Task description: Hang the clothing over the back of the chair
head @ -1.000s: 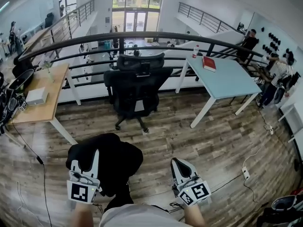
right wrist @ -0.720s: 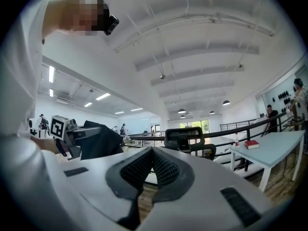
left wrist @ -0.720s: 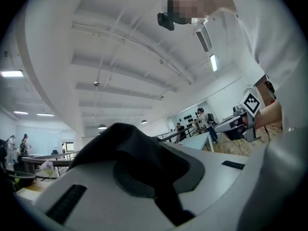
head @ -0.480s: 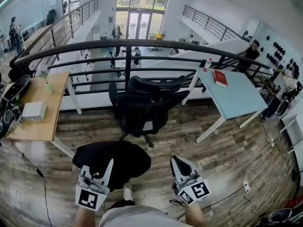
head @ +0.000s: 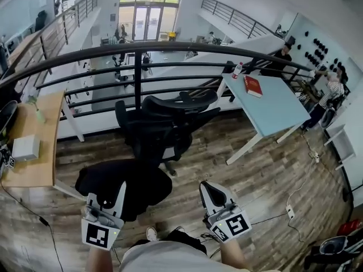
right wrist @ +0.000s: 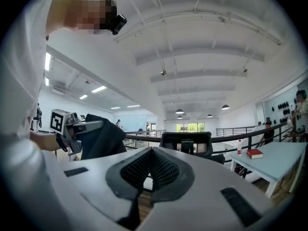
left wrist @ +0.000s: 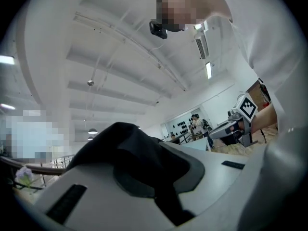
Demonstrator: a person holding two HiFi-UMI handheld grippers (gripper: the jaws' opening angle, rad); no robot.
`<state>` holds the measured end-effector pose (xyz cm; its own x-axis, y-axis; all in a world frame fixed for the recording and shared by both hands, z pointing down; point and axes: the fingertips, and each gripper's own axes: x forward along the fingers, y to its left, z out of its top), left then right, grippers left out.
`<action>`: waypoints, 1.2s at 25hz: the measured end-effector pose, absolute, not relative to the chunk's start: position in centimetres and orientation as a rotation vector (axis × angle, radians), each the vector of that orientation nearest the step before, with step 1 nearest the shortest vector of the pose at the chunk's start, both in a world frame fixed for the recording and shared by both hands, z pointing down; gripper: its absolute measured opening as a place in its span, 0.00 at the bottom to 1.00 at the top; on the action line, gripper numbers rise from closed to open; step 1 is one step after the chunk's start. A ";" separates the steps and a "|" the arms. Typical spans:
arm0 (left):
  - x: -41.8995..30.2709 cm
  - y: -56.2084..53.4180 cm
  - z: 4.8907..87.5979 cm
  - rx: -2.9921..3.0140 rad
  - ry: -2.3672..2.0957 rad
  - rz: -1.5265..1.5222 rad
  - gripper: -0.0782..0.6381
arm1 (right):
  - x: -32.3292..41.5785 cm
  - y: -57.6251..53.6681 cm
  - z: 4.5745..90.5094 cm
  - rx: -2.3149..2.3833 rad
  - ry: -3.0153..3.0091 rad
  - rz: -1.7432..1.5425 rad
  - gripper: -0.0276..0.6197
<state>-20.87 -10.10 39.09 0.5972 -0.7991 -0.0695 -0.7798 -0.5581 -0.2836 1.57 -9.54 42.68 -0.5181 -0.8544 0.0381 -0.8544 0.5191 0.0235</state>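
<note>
— Where is the clothing at this moment?
— The black clothing (head: 133, 181) is a soft, matte bundle held by the left gripper (head: 115, 196). The jaws are almost together, with a fold of the cloth clamped between them. The rest bulges out ahead of them, above the wooden plank floor (head: 261, 174). It is near the black office chair (head: 164, 130) but clear of the chair's back. The chair stands in front of the curved dark railing (head: 187, 47).
— And the other hand?
— The right gripper (head: 207, 190) has its jaws closed on each other, the ribbed dark pads meeting, and it is empty. It sits beside the left one.
— Is there any writing to read?
— Only the black-and-white square markers (head: 95, 235) on each gripper's cube. The red book (head: 252, 86) lies flat on the pale blue surface (head: 278, 115), and its cover print is too small to make out.
— What about materials and shapes?
— The chair has a dark curved back with a separate headrest on top. The blue surface stands on white legs. A white bottle (head: 237, 69) with a red cap stands at its far corner, and I cannot tell what it holds. On the left, a light wood surface (head: 39, 171) carries a flat white box (head: 25, 147), closed
</note>
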 end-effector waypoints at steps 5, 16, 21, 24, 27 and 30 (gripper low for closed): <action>-20.8 -12.4 37.9 -2.582 1.360 0.108 0.17 | 3.6 -11.1 42.4 1.544 -2.707 -0.002 0.07; -16.6 -14.5 35.2 -2.476 1.388 0.008 0.17 | 5.6 -16.6 41.2 1.413 -2.861 -0.015 0.07; -15.3 -15.9 34.6 -2.452 1.411 -0.021 0.17 | 6.8 -18.4 41.9 1.389 -2.882 0.034 0.07; -15.0 -16.7 33.8 -2.430 1.410 -0.025 0.17 | 7.0 -19.0 41.2 1.371 -2.896 0.002 0.07; -14.7 -17.6 32.6 -2.403 1.402 0.011 0.17 | 7.1 -19.5 40.6 1.349 -2.901 -0.014 0.07; -14.3 -18.5 31.7 -2.405 1.384 0.020 0.17 | 7.5 -19.4 40.7 1.345 -2.894 -0.002 0.07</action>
<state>-14.28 -18.46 31.70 0.5190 -0.8332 -0.1907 -0.8383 -0.4526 -0.3040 7.45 -19.36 40.67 -0.6435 -0.7641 -0.0456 -0.7641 0.6448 -0.0195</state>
